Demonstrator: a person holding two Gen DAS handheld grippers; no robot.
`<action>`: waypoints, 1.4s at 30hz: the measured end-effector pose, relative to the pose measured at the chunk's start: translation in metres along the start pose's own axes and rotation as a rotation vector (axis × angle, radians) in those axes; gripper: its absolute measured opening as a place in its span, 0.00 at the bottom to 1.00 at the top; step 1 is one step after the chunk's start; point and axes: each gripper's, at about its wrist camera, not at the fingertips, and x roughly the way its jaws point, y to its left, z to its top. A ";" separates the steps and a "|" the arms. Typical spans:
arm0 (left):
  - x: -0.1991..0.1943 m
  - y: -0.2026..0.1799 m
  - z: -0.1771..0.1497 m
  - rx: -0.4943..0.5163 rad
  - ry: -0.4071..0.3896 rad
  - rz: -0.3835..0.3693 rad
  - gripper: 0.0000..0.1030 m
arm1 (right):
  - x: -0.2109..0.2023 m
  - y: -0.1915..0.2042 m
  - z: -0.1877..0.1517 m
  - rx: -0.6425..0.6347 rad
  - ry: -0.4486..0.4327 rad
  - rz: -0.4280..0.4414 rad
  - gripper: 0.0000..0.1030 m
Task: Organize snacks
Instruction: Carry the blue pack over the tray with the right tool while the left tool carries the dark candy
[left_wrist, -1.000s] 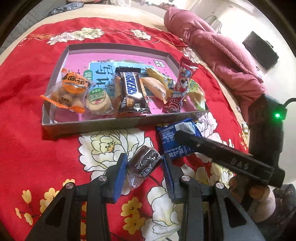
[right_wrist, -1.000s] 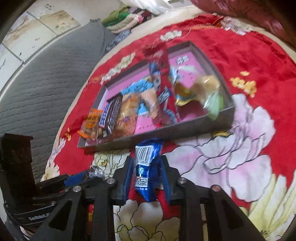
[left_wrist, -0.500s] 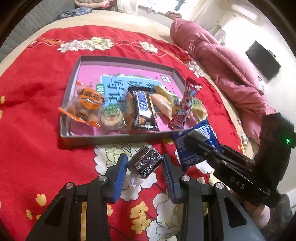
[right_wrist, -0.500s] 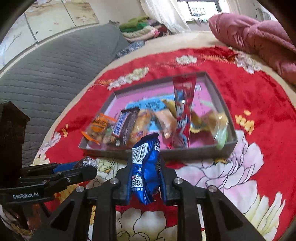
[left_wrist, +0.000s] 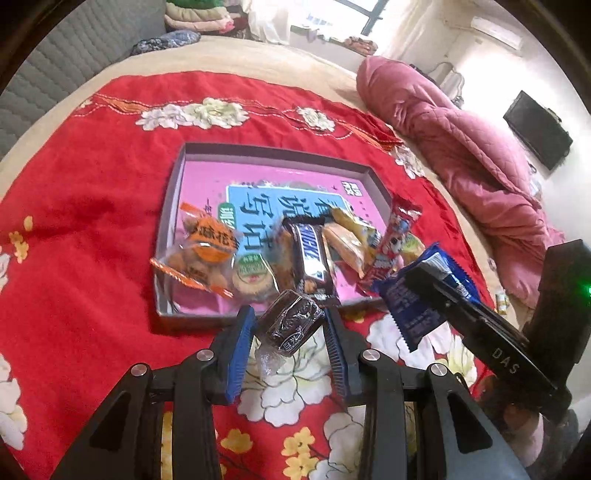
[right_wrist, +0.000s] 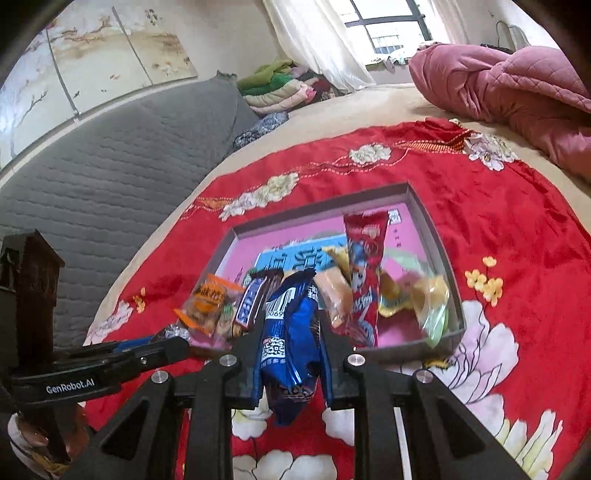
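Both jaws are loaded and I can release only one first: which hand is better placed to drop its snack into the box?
Probably left: its gripper holds the dark wrapped cake right at the box's near wall; the right gripper holds its blue packet slightly farther back.

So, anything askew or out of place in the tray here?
One thing: the red stick pack lies propped over the tray's right edge instead of flat inside. The other snacks crowd the near end, overlapping; nothing looks spilled or torn.
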 end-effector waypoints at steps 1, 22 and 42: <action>0.001 0.000 0.002 -0.002 -0.002 0.004 0.38 | 0.001 0.000 0.002 0.002 -0.003 0.003 0.23; 0.023 -0.001 0.030 -0.001 -0.010 0.089 0.38 | 0.022 -0.008 0.019 0.028 -0.044 -0.010 0.23; 0.046 0.001 0.038 -0.013 0.010 0.113 0.38 | 0.050 -0.015 0.018 0.030 -0.006 0.002 0.23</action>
